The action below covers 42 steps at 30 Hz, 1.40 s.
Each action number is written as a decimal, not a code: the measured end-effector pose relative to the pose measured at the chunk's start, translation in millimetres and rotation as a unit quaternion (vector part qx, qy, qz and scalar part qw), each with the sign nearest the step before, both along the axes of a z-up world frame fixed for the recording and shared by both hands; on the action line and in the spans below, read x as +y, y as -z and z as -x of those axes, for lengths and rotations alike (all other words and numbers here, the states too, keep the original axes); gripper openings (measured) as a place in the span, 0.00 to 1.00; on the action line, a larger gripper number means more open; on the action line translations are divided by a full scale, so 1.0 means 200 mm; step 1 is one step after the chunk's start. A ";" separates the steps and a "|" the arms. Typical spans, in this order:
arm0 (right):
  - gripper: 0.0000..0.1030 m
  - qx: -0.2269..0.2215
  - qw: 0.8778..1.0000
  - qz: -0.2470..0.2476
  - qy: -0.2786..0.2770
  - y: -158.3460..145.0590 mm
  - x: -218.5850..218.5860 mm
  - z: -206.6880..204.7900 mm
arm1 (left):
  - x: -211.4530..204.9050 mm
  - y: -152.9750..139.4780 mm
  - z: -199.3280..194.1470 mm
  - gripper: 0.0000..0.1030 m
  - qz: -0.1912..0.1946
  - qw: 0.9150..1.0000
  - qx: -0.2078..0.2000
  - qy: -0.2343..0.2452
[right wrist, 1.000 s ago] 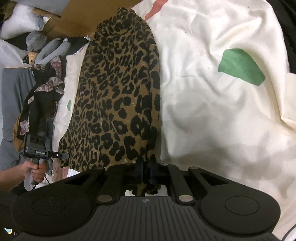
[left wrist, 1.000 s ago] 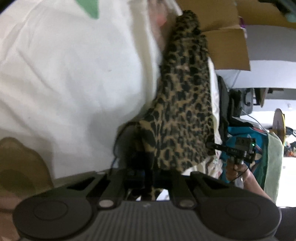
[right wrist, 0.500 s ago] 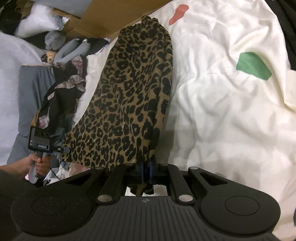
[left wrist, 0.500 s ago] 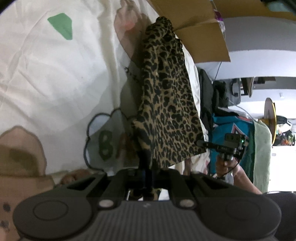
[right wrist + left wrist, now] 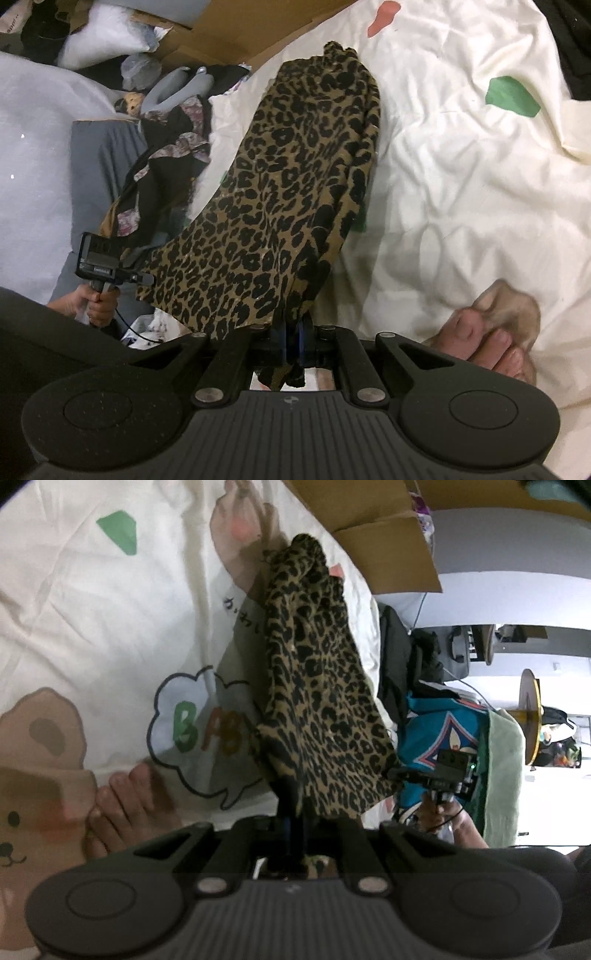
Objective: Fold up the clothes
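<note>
A leopard-print garment [image 5: 325, 701] hangs stretched between my two grippers above a cream printed bed sheet [image 5: 74, 609]. My left gripper [image 5: 295, 821] is shut on one bottom corner. In the same view my right gripper [image 5: 394, 775] pinches the other corner, with a hand under it. In the right wrist view the leopard-print garment [image 5: 288, 206] runs away from my right gripper [image 5: 293, 334], which is shut on its edge. My left gripper [image 5: 147, 278] holds the far corner at left. The garment's far end rests on the bed sheet [image 5: 461, 184].
Bare toes [image 5: 122, 805] rest on the sheet near the left gripper and show again as toes [image 5: 487, 332] at lower right. A cardboard box [image 5: 388, 554] and a heap of clothes [image 5: 166, 147] lie beyond the bed's edge, with a teal garment [image 5: 443, 731] beside them.
Both grippers have risen and drawn back with the garment, lifting its near edge. More of the sheet's prints and the toes have come into view.
</note>
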State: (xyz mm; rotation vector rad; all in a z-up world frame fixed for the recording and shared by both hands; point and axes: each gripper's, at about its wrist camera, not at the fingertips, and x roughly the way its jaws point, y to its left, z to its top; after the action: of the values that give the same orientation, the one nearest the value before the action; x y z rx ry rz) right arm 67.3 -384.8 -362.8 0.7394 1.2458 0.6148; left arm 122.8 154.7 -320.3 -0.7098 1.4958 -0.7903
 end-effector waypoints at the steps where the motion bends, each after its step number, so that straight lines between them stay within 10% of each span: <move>1: 0.04 0.001 1.000 -0.001 -0.001 0.00 0.00 0.01 | 0.00 0.00 -0.01 0.05 0.003 1.000 -0.002 -0.004; 42: 0.04 -0.030 0.992 0.044 0.115 0.00 0.03 -0.25 | -0.08 0.12 -0.32 0.05 -0.016 0.985 -0.107 -0.134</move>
State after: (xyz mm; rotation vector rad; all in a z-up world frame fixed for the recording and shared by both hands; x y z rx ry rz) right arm 118.1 -378.2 -362.1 0.7720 1.1060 0.3896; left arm 186.0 138.6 -343.5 -0.7584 1.1870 -0.6134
